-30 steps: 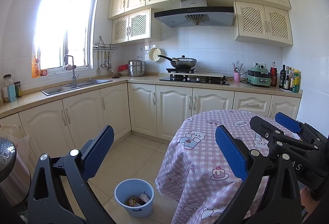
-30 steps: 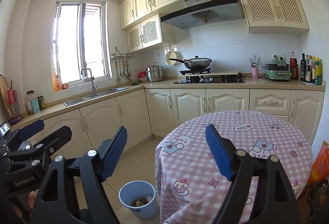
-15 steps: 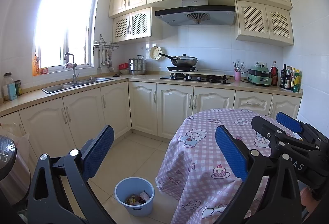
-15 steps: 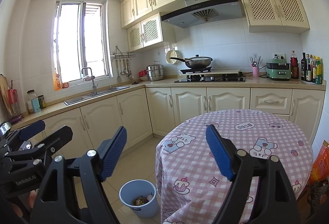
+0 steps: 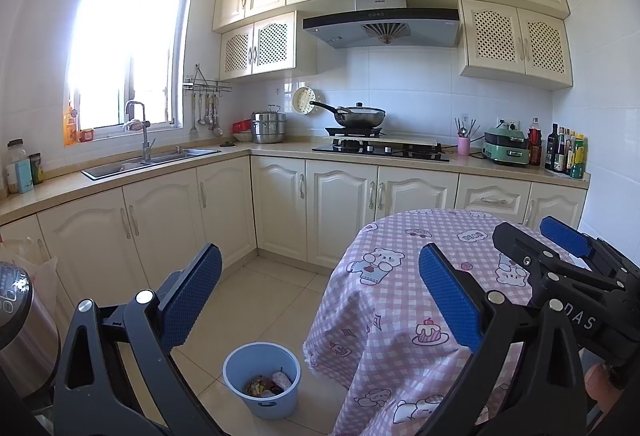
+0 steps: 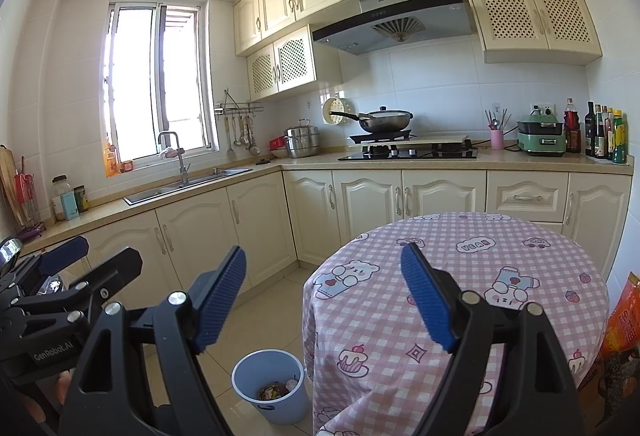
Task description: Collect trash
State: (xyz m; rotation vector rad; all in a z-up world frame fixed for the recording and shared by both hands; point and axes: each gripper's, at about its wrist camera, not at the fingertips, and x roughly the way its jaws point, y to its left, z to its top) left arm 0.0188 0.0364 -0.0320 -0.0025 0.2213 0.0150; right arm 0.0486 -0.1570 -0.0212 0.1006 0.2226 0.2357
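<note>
A light blue waste bin (image 5: 262, 380) (image 6: 270, 388) stands on the tiled floor beside the round table, with mixed trash (image 5: 269, 385) (image 6: 278, 390) lying in its bottom. Well above and in front of the bin, my left gripper (image 5: 320, 290) is open with nothing between its blue pads. To its right my right gripper (image 6: 323, 286) is likewise open and empty, held over the table's left edge. Each gripper shows in the other's view: the right one (image 5: 560, 256) at the right edge, the left one (image 6: 64, 268) at the left edge.
The round table (image 6: 520, 260) wears a pink checked cloth with cartoon prints. Cream cabinets (image 5: 340, 212) line the back and left walls, with a sink (image 5: 152, 160), a hob and wok (image 5: 360, 116). A steel appliance (image 5: 20, 328) stands low left; an orange bag (image 6: 620, 320) low right.
</note>
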